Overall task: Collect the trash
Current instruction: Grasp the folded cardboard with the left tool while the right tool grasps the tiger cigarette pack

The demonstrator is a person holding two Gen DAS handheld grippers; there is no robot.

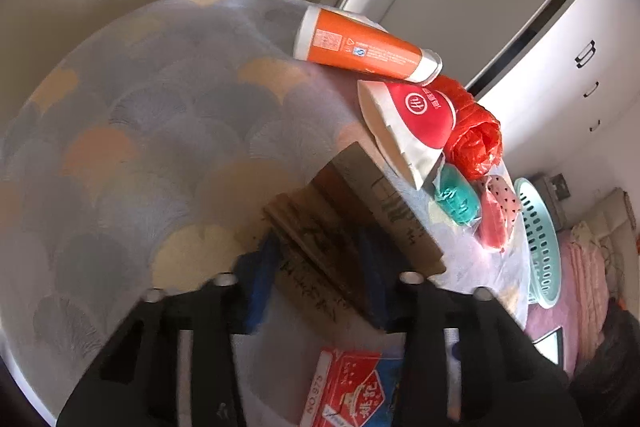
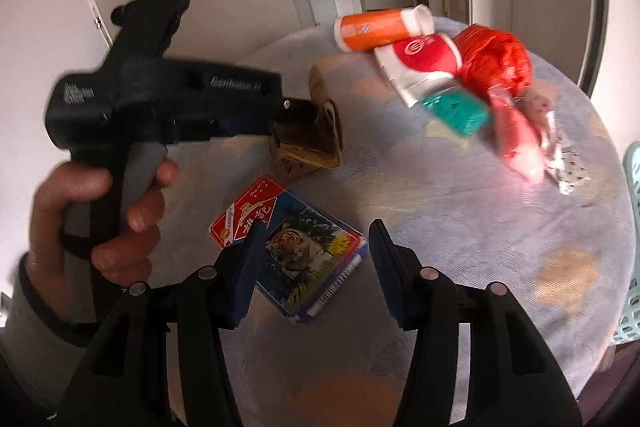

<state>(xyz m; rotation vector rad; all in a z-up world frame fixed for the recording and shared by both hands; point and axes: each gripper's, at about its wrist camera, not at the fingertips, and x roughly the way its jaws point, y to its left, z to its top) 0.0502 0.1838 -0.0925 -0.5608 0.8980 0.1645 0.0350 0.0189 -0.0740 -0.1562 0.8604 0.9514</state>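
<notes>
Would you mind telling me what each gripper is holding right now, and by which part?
The left gripper clamps the brown cardboard box by its open flap end. The right gripper holds nothing, its fingers open above the tiger card box.

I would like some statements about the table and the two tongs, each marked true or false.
1. The left tongs grip the brown cardboard box. True.
2. The orange cylindrical bottle with white cap stands upright. False: it lies on its side.
3. The right tongs are closed on the playing-card box with a tiger picture. False: the jaws are open above it.
4. The crumpled red plastic bag lies beside the red and white paper cup. True.
5. The teal packet is in the pale green perforated basket. False: it lies on the table.
</notes>
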